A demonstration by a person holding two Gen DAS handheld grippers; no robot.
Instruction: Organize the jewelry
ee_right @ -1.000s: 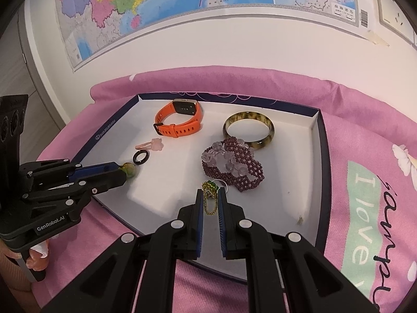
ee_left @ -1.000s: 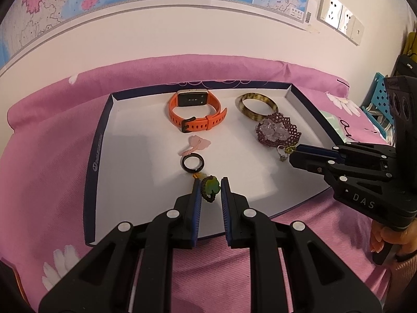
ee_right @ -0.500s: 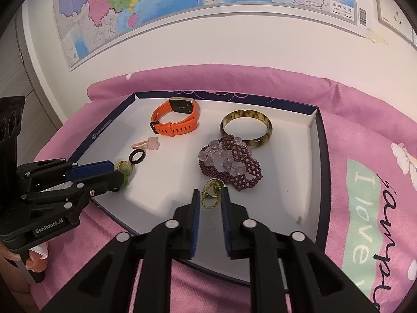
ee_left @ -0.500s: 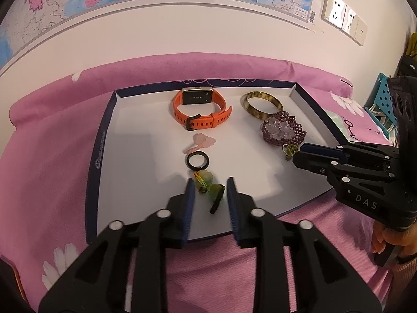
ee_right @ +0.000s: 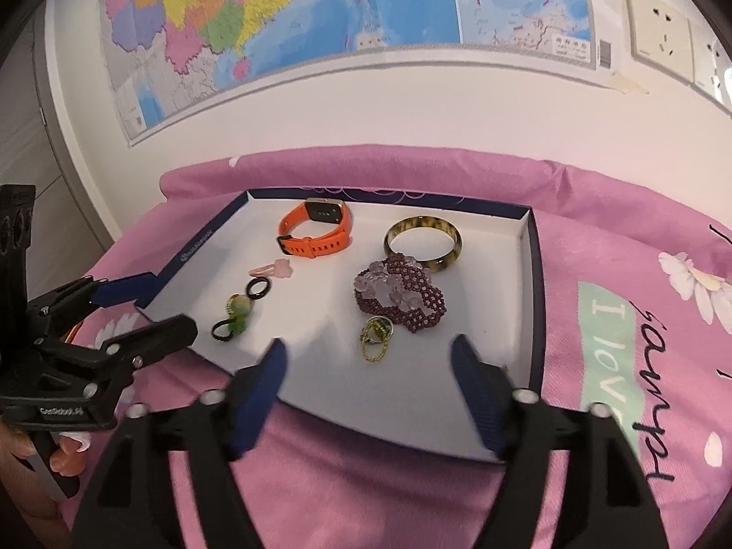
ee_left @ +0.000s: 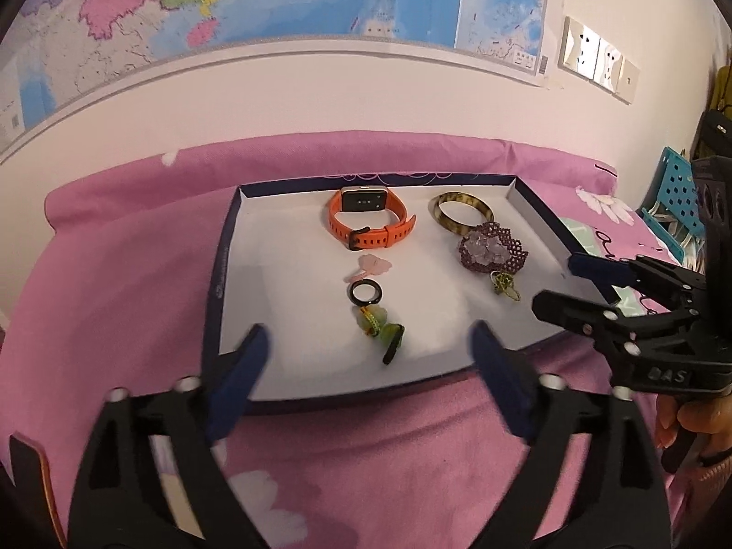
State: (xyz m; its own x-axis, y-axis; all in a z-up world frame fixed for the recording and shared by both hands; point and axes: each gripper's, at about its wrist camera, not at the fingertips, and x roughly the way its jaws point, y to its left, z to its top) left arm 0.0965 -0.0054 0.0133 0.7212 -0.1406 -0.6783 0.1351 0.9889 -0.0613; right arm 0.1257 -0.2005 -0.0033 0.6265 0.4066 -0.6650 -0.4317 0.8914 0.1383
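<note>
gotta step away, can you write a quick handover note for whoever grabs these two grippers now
Left gripper: open, jaws just opened, nothing between them; green bead charm lies on the tray ahead of it.
Right gripper: open, jaws just opened, empty; gold chain ring lies in the tray beside the purple beaded bracelet.
Also in the tray: orange watch, tortoiseshell bangle, pink clip, black ring.
Done: both pieces released.
Left: I see no jewelry outside the tray.
</note>
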